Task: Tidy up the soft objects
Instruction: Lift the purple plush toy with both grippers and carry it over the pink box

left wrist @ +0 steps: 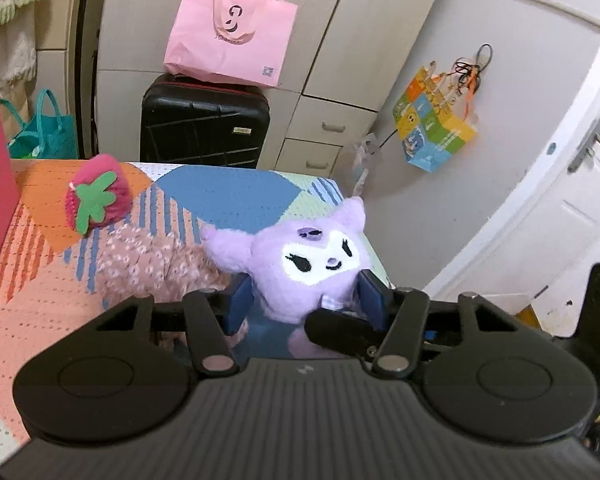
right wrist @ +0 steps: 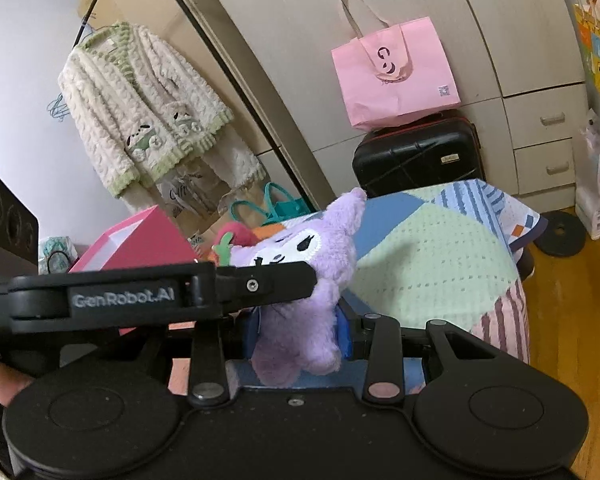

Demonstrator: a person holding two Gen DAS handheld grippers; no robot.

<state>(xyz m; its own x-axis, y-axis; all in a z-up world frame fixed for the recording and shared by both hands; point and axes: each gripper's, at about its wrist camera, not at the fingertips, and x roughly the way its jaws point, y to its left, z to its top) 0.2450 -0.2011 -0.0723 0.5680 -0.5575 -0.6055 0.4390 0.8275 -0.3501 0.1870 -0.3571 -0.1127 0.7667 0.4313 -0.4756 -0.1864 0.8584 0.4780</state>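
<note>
The room is evenly and softly lit, bright enough to show colours plainly, with no hard beam or strong glare. Shadows are faint: a soft one lies on the patchwork bedspread (right wrist: 440,256) beside the purple plush toy (right wrist: 300,280), and it is dark under the black tool bodies. Both fisheye views bend straight lines hard near the edges; the wardrobe (left wrist: 340,40) and the white door (left wrist: 572,200) curve like bows. The corners go black. The nearest black parts look slightly soft, and the far room is fairly sharp.
</note>
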